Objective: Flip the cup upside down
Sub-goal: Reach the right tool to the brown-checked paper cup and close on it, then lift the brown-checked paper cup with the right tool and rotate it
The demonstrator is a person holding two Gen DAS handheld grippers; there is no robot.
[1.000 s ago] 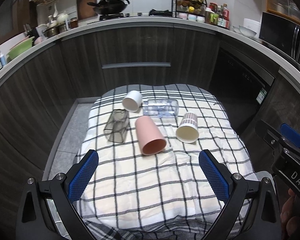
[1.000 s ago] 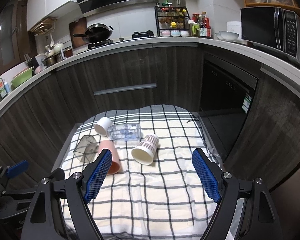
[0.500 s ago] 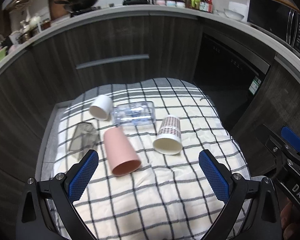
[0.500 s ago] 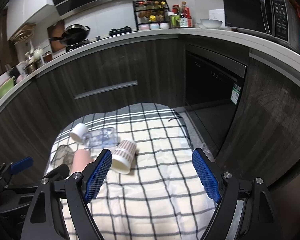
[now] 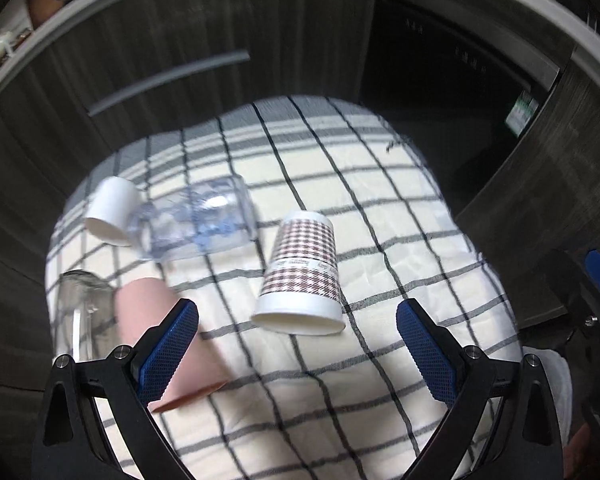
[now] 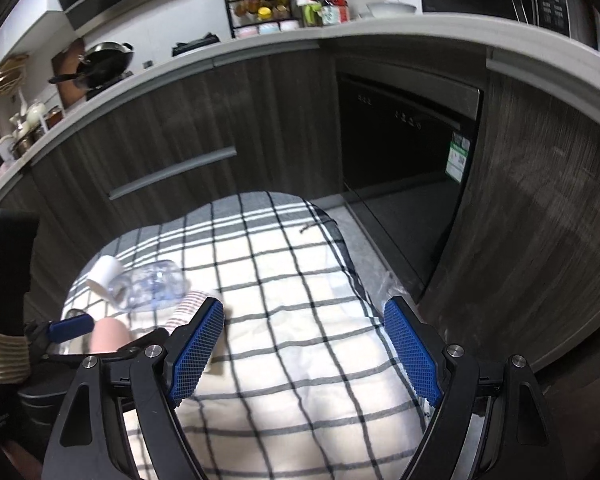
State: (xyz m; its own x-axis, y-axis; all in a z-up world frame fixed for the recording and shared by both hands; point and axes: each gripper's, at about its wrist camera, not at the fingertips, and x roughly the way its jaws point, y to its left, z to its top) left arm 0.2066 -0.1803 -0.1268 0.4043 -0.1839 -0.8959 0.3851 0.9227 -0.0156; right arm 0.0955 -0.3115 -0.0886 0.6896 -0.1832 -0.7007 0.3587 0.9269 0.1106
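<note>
From the left wrist view, five cups lie on their sides on the checked cloth [image 5: 380,216] that covers the desk. At the far left the smoky grey clear cup [image 5: 82,316] lies just beside the pink cup [image 5: 148,312], whose body passes behind the left finger pad. Further back the small white cup [image 5: 112,212] touches the clear glass cup [image 5: 192,224]. Right of these, the houndstooth paper cup [image 5: 302,276] lies alone, mouth toward the camera, between the fingers of the left gripper [image 5: 298,354], which is spread wide with nothing in it. This looks like the cup to flip. The risk is that thin paper buckles under a hard squeeze, or the cup rolls on the soft cloth if one pad reaches it first; a drift leftward could also knock the pink cup. The right gripper [image 6: 304,354] is likewise wide apart and empty, over bare cloth to the right.
</note>
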